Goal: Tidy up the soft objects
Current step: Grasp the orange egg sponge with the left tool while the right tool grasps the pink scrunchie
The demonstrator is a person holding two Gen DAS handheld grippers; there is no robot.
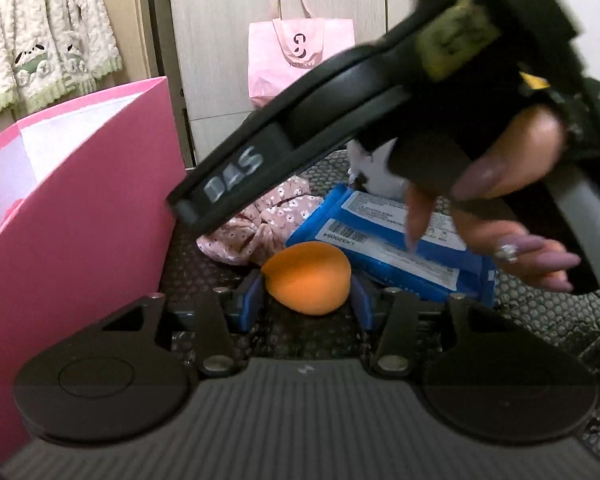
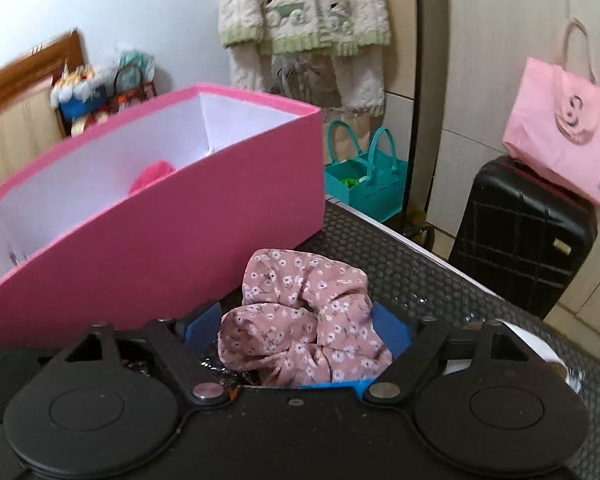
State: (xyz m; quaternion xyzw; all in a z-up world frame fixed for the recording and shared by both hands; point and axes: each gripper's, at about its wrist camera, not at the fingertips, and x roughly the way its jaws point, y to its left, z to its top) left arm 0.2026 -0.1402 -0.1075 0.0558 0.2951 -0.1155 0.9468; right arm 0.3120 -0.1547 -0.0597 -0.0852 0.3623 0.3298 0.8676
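Observation:
An orange egg-shaped sponge [image 1: 306, 278] lies on the dark dotted mat [image 1: 540, 320]. My left gripper [image 1: 306, 302] is shut on it, one blue pad against each side. A pink floral scrunchie [image 2: 304, 320] lies on the mat beside the pink box [image 2: 172, 236]. My right gripper [image 2: 298, 328] stands open around it, with a gap showing at the left pad. In the left wrist view the scrunchie [image 1: 256, 228] lies just behind the sponge. A hand [image 1: 512, 184] holds the other tool's black frame [image 1: 320, 96] above it. The pink box [image 1: 80, 208] stands at the left.
Blue wrapped packs [image 1: 400, 248] lie right of the sponge. Something bright pink [image 2: 152, 174] sits inside the box. Beyond the mat's edge stand a teal bag [image 2: 364, 176], a black suitcase [image 2: 528, 240] and a pink tote [image 2: 560, 148]. A knitted garment [image 2: 304, 12] hangs on the wall.

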